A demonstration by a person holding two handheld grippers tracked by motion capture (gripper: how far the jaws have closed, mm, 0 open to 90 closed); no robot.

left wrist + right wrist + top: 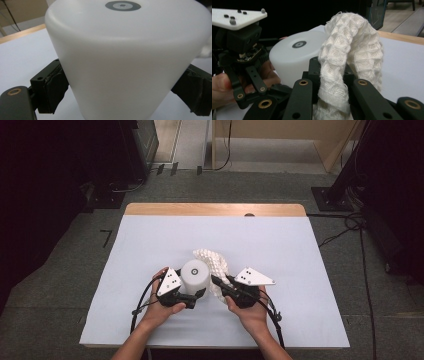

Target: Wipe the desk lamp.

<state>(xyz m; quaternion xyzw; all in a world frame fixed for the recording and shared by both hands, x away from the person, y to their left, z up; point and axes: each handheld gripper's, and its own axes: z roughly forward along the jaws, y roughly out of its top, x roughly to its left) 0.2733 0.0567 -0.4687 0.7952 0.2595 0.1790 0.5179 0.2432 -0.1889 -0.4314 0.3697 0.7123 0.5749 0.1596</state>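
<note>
On the white-covered tabletop (pixel 300 270), left gripper (pixel 196 296) jaws clamp the upturned white plastic cup (pixel 195 276) steady, while right gripper (pixel 218 284) jaws pinch the white waffle-weave cloth (pixel 214 262), probably for wiping it.

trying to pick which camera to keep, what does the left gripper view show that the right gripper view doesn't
Left gripper view alone: both black pads of the left hand-held gripper pressing opposite sides of the white, smooth plastic cylinder.

Right gripper view alone: the white waffle-textured cloth arching up, one end pinched in the right hand-held gripper; the left one's grey three-cornered plate and the person's left hand.

Both: the cylinder with its grey ringed mark, the white table cover, the wooden table edge.
</note>
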